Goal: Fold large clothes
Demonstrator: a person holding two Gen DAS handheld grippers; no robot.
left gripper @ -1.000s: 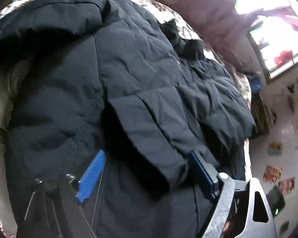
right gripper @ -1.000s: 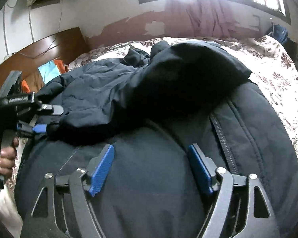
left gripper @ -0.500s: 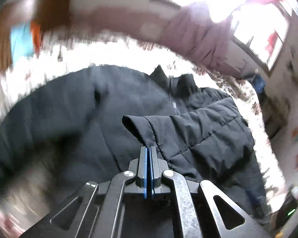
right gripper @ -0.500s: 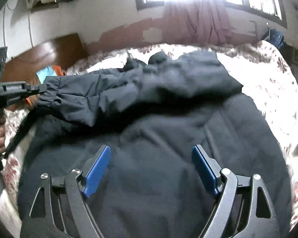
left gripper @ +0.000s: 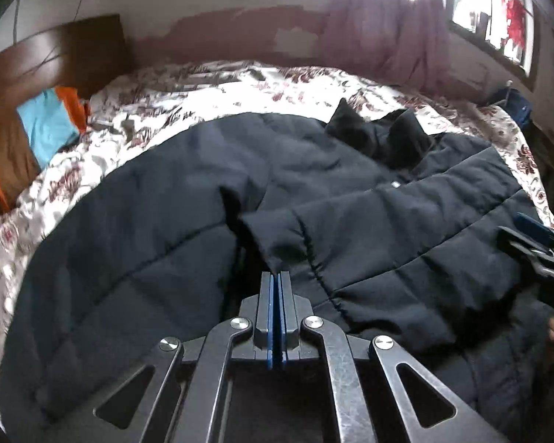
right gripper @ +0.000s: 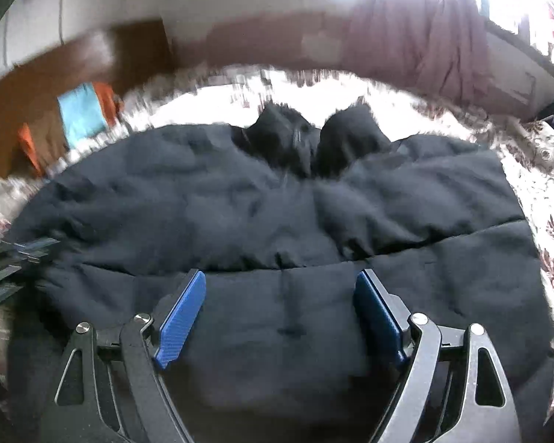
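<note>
A large black puffer jacket (left gripper: 166,229) lies spread on a floral bedspread, collar away from me. My left gripper (left gripper: 276,277) is shut on the cuff of a sleeve (left gripper: 277,232), which is folded across the jacket's front. My right gripper (right gripper: 282,295) is open and empty above the jacket's lower middle (right gripper: 284,332). The right gripper also shows at the right edge of the left wrist view (left gripper: 535,240). The left gripper shows at the left edge of the right wrist view (right gripper: 18,254).
The floral bedspread (left gripper: 210,88) surrounds the jacket. A wooden headboard (left gripper: 55,55) with blue and orange cloth (left gripper: 48,122) stands at the back left. A pink curtain (left gripper: 387,37) hangs under a bright window at the back.
My left gripper shut on the sleeve cuff and pulled the sleeve across the jacket. My right gripper stayed open and drew back to the jacket's lower middle.
</note>
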